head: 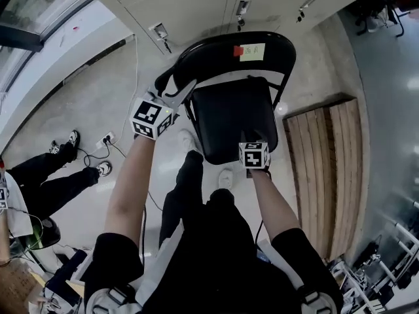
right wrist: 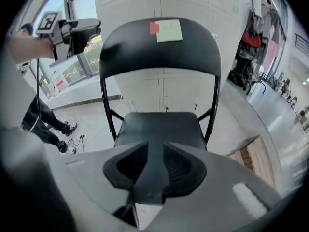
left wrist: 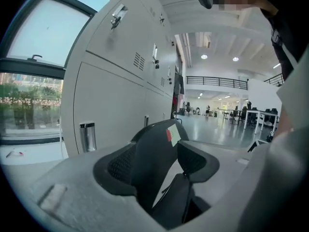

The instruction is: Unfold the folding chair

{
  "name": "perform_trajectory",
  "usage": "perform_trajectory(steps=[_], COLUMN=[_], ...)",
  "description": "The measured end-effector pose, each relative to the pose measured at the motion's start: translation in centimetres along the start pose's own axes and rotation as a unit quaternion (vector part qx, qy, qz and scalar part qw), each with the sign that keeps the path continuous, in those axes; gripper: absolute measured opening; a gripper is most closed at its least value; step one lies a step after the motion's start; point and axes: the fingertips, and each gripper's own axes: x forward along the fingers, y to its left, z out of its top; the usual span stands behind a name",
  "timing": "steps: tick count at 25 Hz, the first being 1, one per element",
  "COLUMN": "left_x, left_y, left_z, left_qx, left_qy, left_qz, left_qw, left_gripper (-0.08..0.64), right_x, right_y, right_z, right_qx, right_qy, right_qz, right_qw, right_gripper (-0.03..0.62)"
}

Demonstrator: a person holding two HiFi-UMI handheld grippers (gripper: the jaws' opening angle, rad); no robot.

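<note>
while the black folding chair [head: 236, 120] stands opened out on the grey floor [head: 85, 103] w/ its seat [right wrist: 159, 127] down & roughly level, both grippers are at it. chair sits right in front of white lockers [head: 196, 2], backrest [head: 229, 54] toward them. a wooden pallet-like board [head: 327, 175] lies on the floor just to its right in head view. red tag & pale sticky note [head: 252, 51] sit on top of the backrest. left gripper [left wrist: 159, 162] is at the backrest's upper left edge. its jaws are wide apart w/ the backrest edge between them, and a light gap shows by one pad, so no clamp. right gripper [right wrist: 154, 164] hangs over the seat's front edge, pointing steeply down. its jaws are only a narrow slit apart & empty, seat seen thru the slit. another person's legs [head: 52, 182] & sneakers are at far left, near a power strip [head: 106, 139] w/ cables.
</note>
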Motion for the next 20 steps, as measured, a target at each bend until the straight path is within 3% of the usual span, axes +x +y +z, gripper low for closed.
perform_trajectory(steps=[6,11,15,20], left_x=[-5.5,-11.5,-16.4,-19.8], left_y=[-4.8,-8.7,-12.9,-17.8], left_z=[2.6,5.1,6.8,9.8], left_qx=[-0.063,-0.065,-0.066,-0.052], left_qy=[-0.049,-0.103,-0.121,-0.13], left_qz=[0.06,0.128,0.164,0.194], left_qw=[0.995,0.9842,0.9767,0.9709], left_gripper=[0.253,0.097,0.002,-0.003], right_x=[-6.8,-13.9,-19.6,-25.4], right_y=[-0.3,-0.6,-0.6,3.4], right_z=[5.8,9.9,10.9,13.0], right_qx=[-0.036,-0.058,-0.063,-0.012], right_qy=[-0.1,-0.188,-0.24,-0.305], right_qz=[0.005,0.028,0.057,0.134], right_qw=[0.994,0.98,0.967,0.943], right_gripper=[0.087,0.008,0.005,0.005])
